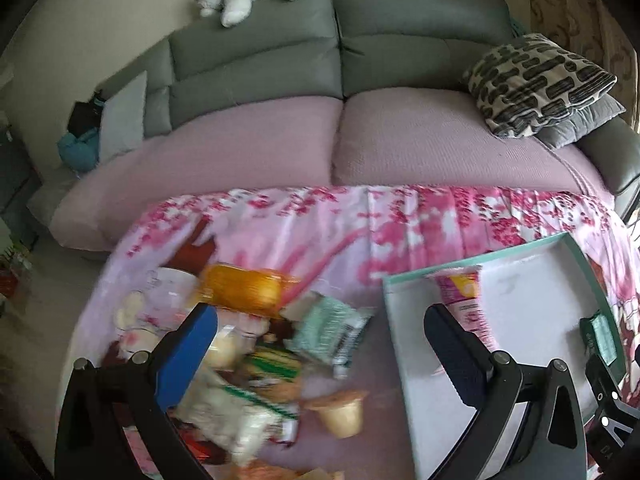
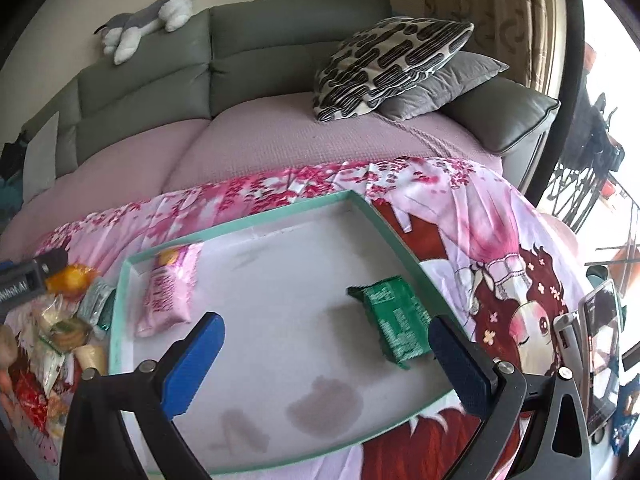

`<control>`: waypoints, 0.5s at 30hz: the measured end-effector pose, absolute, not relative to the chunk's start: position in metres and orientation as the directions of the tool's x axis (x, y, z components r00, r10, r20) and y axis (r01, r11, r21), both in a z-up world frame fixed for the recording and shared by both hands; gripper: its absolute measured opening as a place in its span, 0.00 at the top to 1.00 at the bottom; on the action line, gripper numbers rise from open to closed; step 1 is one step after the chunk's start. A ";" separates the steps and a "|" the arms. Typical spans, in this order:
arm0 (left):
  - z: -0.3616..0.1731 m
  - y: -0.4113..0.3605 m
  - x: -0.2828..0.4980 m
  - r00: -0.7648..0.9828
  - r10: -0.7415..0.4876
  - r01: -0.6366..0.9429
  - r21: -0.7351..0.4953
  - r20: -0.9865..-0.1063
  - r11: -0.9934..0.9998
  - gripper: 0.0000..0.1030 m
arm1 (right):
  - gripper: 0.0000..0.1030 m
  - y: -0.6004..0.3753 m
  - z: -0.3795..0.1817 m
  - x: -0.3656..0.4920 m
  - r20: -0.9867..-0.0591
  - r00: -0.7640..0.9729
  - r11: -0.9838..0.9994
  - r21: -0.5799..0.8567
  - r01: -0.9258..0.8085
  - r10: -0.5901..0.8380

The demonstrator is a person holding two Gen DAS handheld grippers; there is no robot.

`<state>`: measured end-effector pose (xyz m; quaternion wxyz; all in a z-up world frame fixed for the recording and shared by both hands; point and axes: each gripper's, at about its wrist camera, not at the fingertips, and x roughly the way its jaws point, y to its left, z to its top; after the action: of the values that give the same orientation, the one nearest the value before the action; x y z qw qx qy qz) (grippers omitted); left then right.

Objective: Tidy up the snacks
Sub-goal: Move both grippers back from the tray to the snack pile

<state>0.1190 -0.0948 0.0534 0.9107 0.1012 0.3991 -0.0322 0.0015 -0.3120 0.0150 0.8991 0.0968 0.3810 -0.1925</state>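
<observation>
My landmark is the teal-rimmed tray (image 2: 384, 224), lying flat on the pink floral cloth (image 2: 460, 200) in front of the grey sofa (image 2: 280, 40).

My right gripper (image 2: 326, 344) hangs over the tray's near half, fingers spread wide, nothing between them. The green packet (image 2: 394, 320) lies inside the tray toward its right rim, just ahead of my right finger; I can't tell whether the two touch. The pink packet (image 2: 166, 300) lies inside the tray against its left wall, its orange-printed end toward the far corner.

My left gripper (image 1: 320, 344) is also spread wide and empty, straddling the tray's left rim: one finger over the tray floor, the other over the loose snack pile (image 1: 248, 360) left of the tray. That view is motion-blurred. In the pile I make out an orange packet (image 1: 248, 288) at the far side, a pale green packet (image 1: 332, 324) nearest the tray's left wall, and a small tipped cup (image 1: 344, 416) on the near side.

A patterned cushion (image 2: 384, 60) sits on the sofa beyond the tray.
</observation>
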 end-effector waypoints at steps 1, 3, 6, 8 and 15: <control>0.058 -0.087 0.115 0.686 0.035 0.132 0.172 -0.726 0.976 0.00 | 0.00 -0.307 0.016 0.001 -0.724 0.638 0.912 0.032 0.408 -0.260; 0.062 -0.076 0.109 0.692 0.048 0.123 0.183 -0.721 0.975 0.00 | 0.00 -0.298 0.017 -0.001 -0.727 0.641 0.920 0.034 0.391 -0.246; 0.065 -0.057 0.098 0.690 0.072 0.108 0.201 -0.720 0.974 0.00 | 0.00 -0.283 0.019 -0.004 -0.729 0.646 0.928 0.039 0.370 -0.227; 0.065 -0.043 0.089 0.687 0.083 0.098 0.205 -0.722 0.974 0.00 | 0.00 -0.272 0.020 -0.006 -0.731 0.649 0.934 0.048 0.353 -0.208; 0.057 -0.003 0.059 0.676 0.111 0.063 0.207 -0.728 0.976 0.00 | 0.00 -0.227 0.021 -0.007 -0.738 0.662 0.962 0.066 0.266 -0.132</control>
<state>0.0592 -0.0031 0.0575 0.9090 0.1081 0.4022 0.0130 -0.0066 -0.2266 0.0212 0.9077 0.0844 0.3962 -0.1097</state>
